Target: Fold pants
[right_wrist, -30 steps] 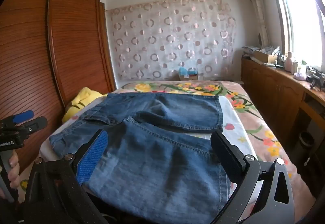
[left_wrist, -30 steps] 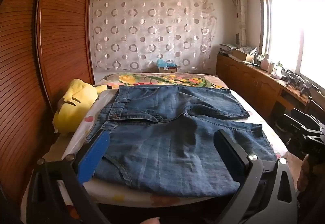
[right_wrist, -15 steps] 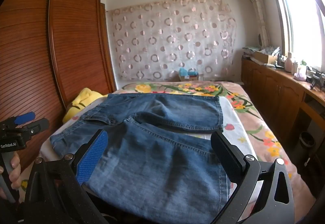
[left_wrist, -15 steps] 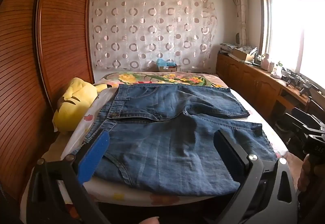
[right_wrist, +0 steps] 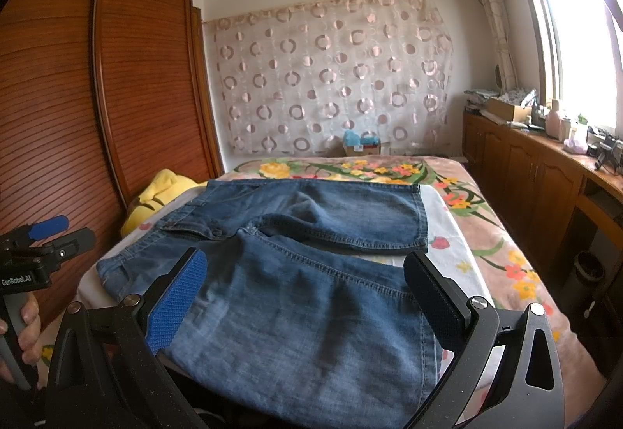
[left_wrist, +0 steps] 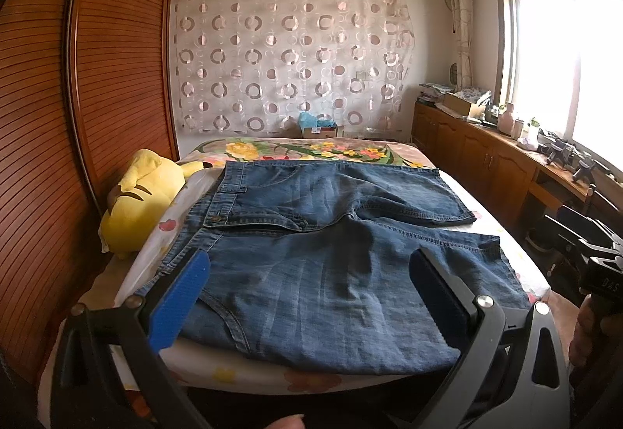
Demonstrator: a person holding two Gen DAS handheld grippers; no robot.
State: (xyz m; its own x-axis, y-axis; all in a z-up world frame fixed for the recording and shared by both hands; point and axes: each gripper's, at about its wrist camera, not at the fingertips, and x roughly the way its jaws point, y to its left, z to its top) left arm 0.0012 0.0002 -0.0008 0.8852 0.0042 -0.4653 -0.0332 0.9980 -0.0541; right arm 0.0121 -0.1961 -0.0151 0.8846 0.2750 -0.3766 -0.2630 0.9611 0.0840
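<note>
A yellow plush toy (left_wrist: 142, 201) lies on the bed (left_wrist: 393, 152) by the brown wardrobe (left_wrist: 78, 117), out past the left side of the fingers. A spotted curtain (left_wrist: 290, 59) hangs on the far wall. A wooden cabinet (right_wrist: 518, 176) runs under the window.

The blue pants (left_wrist: 331, 261) lie flat on the bed, legs spread apart. Nothing sits on them.

The left gripper (left_wrist: 311, 292) has its fingers spread wide, with the pants just beyond and between them. The right gripper (right_wrist: 307, 296) fingers are spread wide too, over the near leg. Neither pinches anything.
</note>
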